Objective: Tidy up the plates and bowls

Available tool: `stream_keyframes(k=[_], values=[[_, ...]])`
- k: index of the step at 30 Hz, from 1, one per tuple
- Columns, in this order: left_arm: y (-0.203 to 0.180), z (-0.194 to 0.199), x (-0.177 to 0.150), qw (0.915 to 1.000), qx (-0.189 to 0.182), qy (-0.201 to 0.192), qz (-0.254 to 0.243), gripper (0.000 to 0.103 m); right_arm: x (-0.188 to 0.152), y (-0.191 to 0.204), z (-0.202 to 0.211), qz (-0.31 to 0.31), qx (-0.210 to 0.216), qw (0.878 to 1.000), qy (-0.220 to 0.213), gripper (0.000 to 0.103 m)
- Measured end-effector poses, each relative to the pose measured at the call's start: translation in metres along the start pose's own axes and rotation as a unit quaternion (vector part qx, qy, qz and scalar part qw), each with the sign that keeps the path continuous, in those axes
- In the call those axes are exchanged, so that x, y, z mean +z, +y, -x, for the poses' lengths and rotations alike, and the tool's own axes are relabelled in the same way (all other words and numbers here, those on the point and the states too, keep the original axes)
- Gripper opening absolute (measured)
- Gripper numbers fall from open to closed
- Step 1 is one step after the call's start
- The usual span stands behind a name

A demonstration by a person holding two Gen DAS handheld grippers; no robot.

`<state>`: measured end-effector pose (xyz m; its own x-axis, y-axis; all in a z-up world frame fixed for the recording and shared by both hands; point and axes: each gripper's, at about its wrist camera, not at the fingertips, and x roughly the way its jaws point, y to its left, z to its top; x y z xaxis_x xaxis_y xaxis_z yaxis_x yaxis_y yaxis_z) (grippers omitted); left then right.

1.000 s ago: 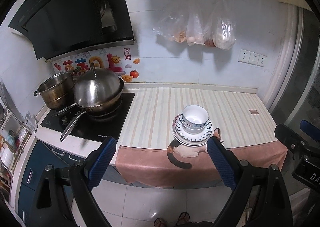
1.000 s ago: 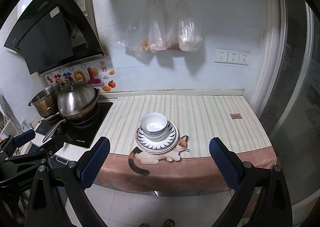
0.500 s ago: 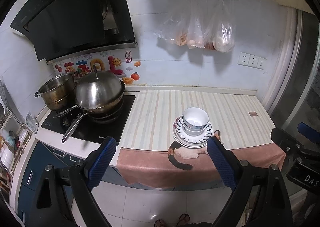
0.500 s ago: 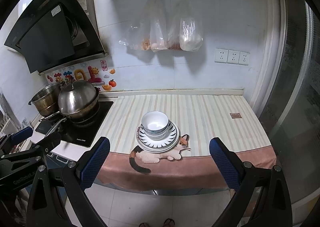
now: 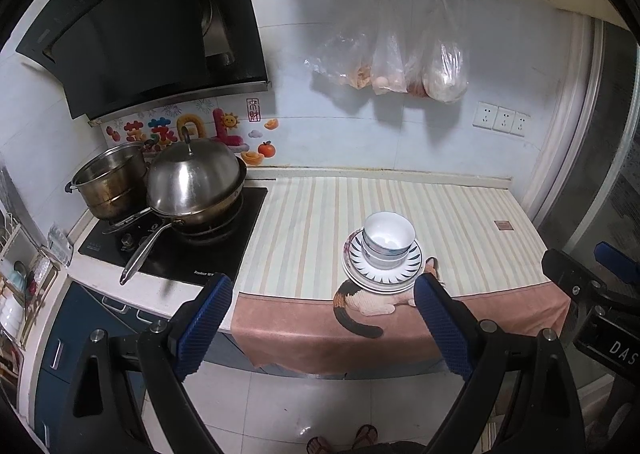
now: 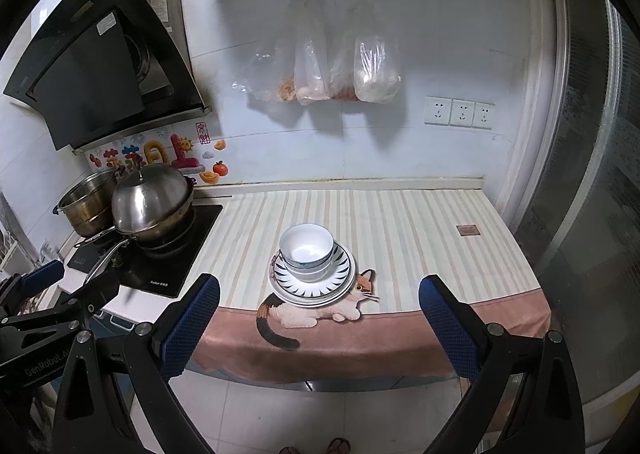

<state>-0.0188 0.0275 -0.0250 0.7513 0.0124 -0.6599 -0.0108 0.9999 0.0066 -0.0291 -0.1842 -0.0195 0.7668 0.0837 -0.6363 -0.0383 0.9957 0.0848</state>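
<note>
A stack of white bowls [image 5: 388, 240] [image 6: 306, 250] sits nested on a stack of plates [image 5: 404, 274] [image 6: 340, 278] with a black-and-white rim pattern, near the front edge of the counter on a striped cloth. My left gripper [image 5: 322, 318] is open and empty, held back from the counter over the floor, well short of the stack. My right gripper [image 6: 320, 318] is open and empty too, at a similar distance in front of the counter. Each gripper shows at the edge of the other's view.
A lidded steel wok [image 5: 196, 182] and a steel pot [image 5: 110, 182] stand on the black hob [image 5: 168, 254] at the left. Plastic bags [image 5: 400, 54] hang on the wall. The cloth [image 5: 320, 330] with a cat picture hangs over the counter front. A glass door [image 6: 580, 194] is at right.
Both grippers have drifted slightly, with the stack shifting a little in each view. The jaws stay open and the dishes have not moved.
</note>
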Motion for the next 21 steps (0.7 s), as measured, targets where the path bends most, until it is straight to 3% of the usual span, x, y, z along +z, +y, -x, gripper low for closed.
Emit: stream_keyframes(k=[21], values=[[-0.0021, -0.001, -0.0013, 1.0, 0.001, 0.001, 0.001, 0.093, 0.0014, -0.004, -0.005, -0.004, -0.006, 1.0, 0.0, 0.102]])
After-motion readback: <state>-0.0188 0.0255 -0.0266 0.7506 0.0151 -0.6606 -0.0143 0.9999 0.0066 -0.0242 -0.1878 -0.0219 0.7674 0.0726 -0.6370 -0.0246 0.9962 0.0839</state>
